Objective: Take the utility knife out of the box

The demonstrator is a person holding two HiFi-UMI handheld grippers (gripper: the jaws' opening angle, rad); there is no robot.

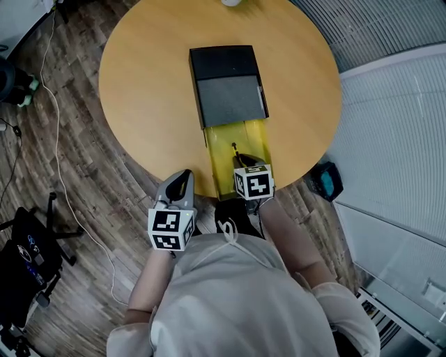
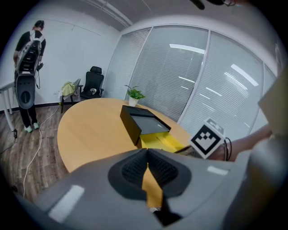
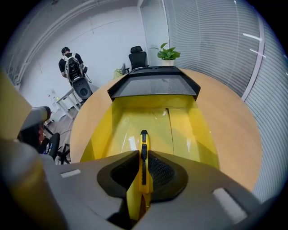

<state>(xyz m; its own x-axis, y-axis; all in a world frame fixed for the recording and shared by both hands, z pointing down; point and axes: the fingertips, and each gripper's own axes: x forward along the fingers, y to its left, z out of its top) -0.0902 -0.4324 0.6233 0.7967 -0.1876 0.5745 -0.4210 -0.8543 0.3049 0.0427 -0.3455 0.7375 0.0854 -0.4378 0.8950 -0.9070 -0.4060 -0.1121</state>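
While downturned, right gripper [image 3: 143, 155] pinches knife [image 3: 143, 140]

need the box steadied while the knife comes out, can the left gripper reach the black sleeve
Probably yes: the left gripper hangs at the table edge, fingers together, only bare tabletop between it and the black sleeve. The right gripper sits in the yellow tray.

A round wooden desk [image 1: 146, 90] fills the upper middle of the head view, carrying a black box [image 1: 226, 77] at centre, its yellow tray [image 1: 221, 150] slid toward the lower edge, and a white pot [image 1: 232, 2] at the top edge.
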